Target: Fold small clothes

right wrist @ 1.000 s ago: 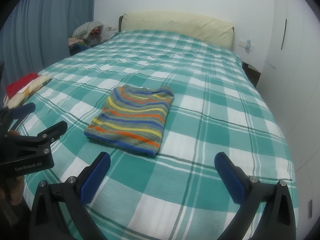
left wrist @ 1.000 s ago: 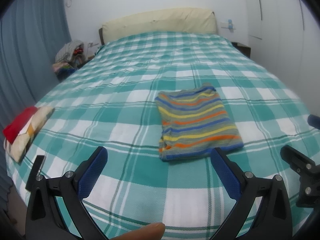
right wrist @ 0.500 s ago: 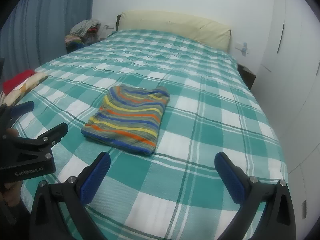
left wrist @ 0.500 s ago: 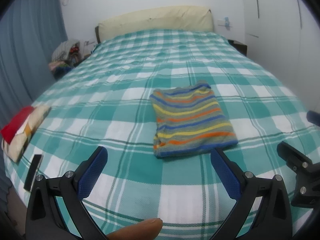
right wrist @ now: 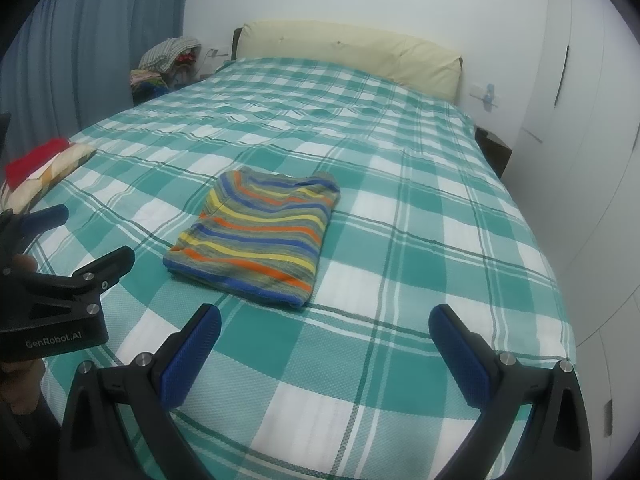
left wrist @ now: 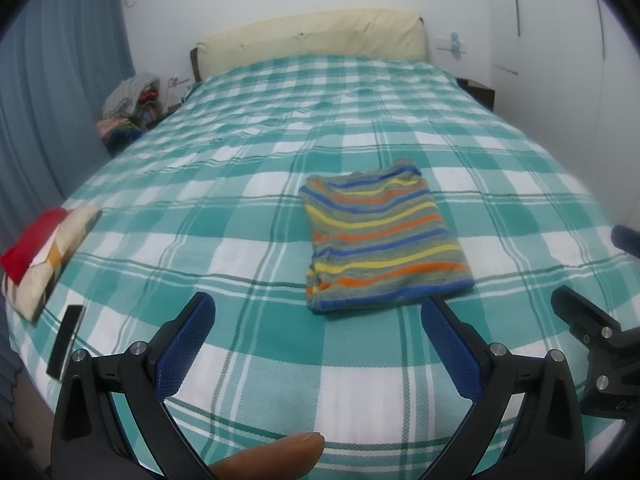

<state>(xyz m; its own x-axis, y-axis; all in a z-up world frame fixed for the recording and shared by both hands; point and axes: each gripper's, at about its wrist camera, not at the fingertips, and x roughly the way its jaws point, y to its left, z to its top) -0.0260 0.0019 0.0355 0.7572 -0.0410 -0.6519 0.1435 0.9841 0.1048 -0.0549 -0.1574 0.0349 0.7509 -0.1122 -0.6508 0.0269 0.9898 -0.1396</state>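
Both grippers, left gripper [left wrist: 316,320] and right gripper [right wrist: 324,332], hover wide open, empty, over the bed [left wrist: 248,240]; folded striped shirt [left wrist: 380,236] lies beyond them.

striped top [left wrist: 382,236], folded flat, mid bed [left wrist: 248,208], untouched

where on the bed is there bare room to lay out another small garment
Bare: between striped folded shirt and headboard, and between shirt and folded stack. Crowded: left edge, with stack and dark flat object.

Home bedroom, checked bedspread [left wrist: 360,128], cream headboard [left wrist: 312,36], blue curtains [left wrist: 60,100], probably wardrobe doors [right wrist: 580,100]
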